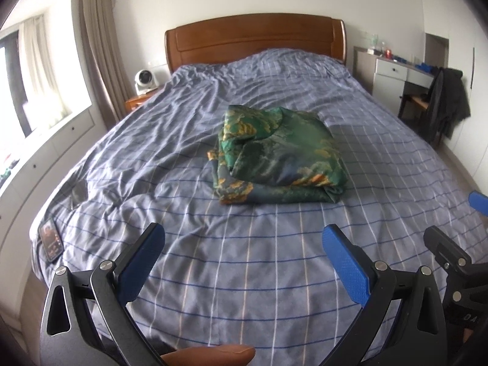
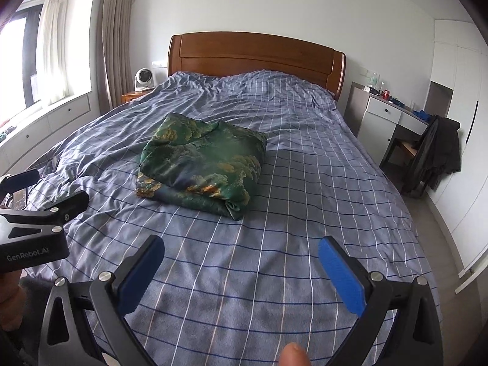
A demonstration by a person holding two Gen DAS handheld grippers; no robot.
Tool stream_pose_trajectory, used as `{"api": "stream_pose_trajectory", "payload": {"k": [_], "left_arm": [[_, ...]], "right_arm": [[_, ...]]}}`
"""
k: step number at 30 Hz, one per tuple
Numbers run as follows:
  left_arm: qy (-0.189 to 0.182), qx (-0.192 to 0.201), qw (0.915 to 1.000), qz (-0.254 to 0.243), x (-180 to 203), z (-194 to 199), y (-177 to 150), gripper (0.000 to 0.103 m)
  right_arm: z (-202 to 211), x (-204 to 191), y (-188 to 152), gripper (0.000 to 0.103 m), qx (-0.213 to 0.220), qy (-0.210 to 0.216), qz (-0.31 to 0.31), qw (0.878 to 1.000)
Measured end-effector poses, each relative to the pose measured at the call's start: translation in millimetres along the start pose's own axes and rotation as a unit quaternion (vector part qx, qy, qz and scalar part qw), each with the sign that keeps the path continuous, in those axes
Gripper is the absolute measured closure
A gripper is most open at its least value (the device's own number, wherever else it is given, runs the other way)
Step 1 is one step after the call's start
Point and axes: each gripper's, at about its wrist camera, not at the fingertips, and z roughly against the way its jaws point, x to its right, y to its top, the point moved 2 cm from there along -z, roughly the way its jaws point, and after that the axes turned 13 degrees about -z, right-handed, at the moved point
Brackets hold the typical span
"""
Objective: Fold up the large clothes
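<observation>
Both grippers, left (image 1: 244, 262) and right (image 2: 241, 271), gape wide near the bed (image 1: 244, 289) foot; garment (image 1: 279, 155) bundle's slick layers may slide apart if pinched shallowly

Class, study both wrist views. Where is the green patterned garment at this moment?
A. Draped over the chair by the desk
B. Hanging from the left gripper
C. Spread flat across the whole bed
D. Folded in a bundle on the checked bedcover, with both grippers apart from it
D: the green garment lies as a folded bundle on the checked bedcover, and the left gripper and right gripper are open, short of it.
</observation>
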Motion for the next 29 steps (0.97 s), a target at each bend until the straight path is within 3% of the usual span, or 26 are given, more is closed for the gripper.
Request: {"api": "stream_pose_trajectory", "payload": {"k": [20,29], "left_arm": [[-0.016,-0.014,0.9997,-0.008,8.6,-4.4,-1.9,0.000],[-0.016,0.007,0.9998,-0.006,10.5,1.4,-1.8,0.000]], "right_arm": [[7.1,6.2,-1.6,0.000,-0.004,-0.023,-0.005,1.000],[5.9,7.6,-2.3,0.000,-0.005,-0.021,-0.009,1.000]]}}
